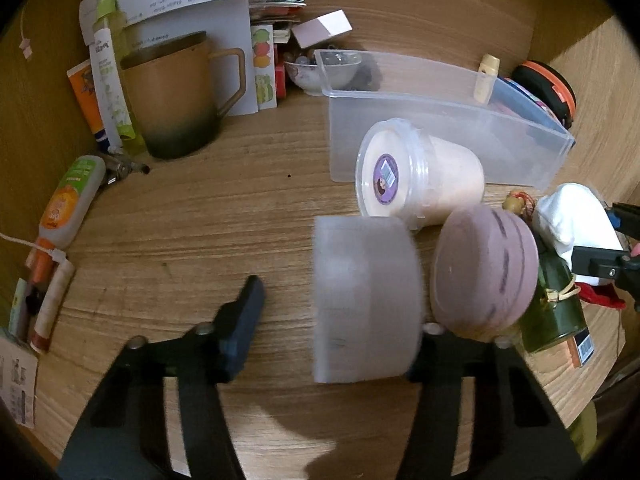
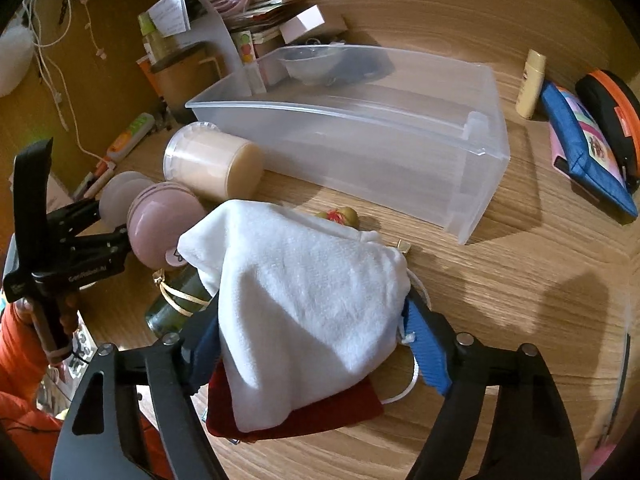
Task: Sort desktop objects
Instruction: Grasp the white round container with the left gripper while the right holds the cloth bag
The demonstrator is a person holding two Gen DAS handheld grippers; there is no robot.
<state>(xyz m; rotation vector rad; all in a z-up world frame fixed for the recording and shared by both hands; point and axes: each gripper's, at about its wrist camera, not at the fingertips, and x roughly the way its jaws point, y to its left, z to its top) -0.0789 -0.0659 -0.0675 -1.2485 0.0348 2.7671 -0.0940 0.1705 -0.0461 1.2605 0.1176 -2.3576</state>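
**A:** Wood-grain desk (image 1: 200, 220), cluttered along the back edge. Clear plastic bin (image 2: 360, 152) sits upper centre in the right wrist view. Which step is in hand?

**B:** My reading is the pick stage of sorting. The right gripper (image 2: 308, 316) has a white plush pouch (image 2: 304, 292) between its blue pads. The jaws stand fairly wide and bear on both flanks of the fabric. A red pouch (image 2: 320, 412) lies under it at lower centre. Whether it is caught in the grip too, I cannot tell.

**A:** And the left gripper (image 1: 332, 284)?

**B:** Jaws at middling width. A pale translucent cylinder (image 1: 364, 300) sits between them, against the right-hand finger. There is a clear gap to the dark left finger (image 1: 244, 320), so it is not pinched. A mauve macaron-shaped case (image 1: 484, 272) is just outside that finger, to the right.

**A:** Obstacles near the bin?

**B:** A lidded tub (image 1: 420, 176) lies on its side, just beside the bin's near wall. A green bottle (image 2: 176, 304) lies at the lower left of the right wrist view, partly under the pouch.

**A:** What does the next move need?

**B:** Judgement only. The pouch should be lifted clear of the bottle and the red pouch, then carried up-frame over the bin's near rim before release. Soft fabric may sag or slip, so the grip must hold firm. The left jaws would have to close further to take the cylinder.
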